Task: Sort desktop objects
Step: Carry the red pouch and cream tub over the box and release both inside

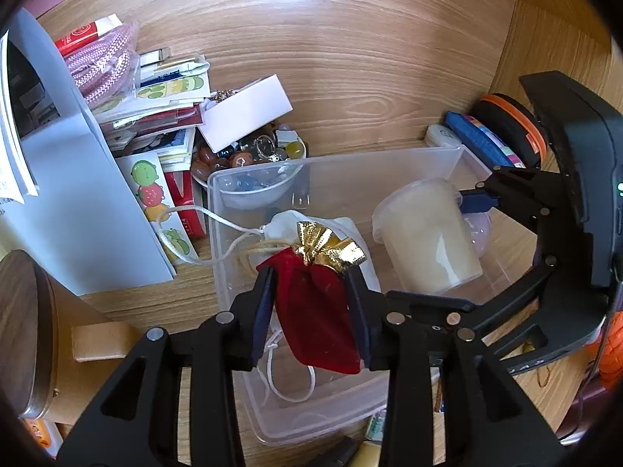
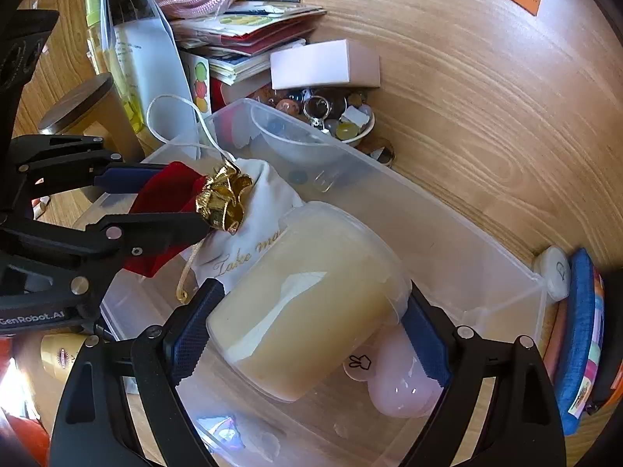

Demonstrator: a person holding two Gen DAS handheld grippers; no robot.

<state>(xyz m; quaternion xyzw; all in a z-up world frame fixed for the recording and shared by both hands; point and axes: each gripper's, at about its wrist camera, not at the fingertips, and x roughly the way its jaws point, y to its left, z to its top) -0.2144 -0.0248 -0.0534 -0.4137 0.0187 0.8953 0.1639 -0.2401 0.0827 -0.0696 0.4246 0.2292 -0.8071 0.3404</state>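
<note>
Two hand-held grippers over the clear bin mid-desk, both in the drop-off step. Left hand-held gripper has the red velvet pouch between nearly closed pads, low over the white drawstring bag. Right hand-held gripper spans the cream tub, jaws wide, pads on its sides. Next: spread the jaws, lift clear. Only the right view shows the pink piece under the tub.

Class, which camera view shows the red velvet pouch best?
The left wrist view: the red pouch fills the centre, its gold top clear. The right wrist view shows the pouch side-on at the left, partly hidden by the left gripper.
</note>
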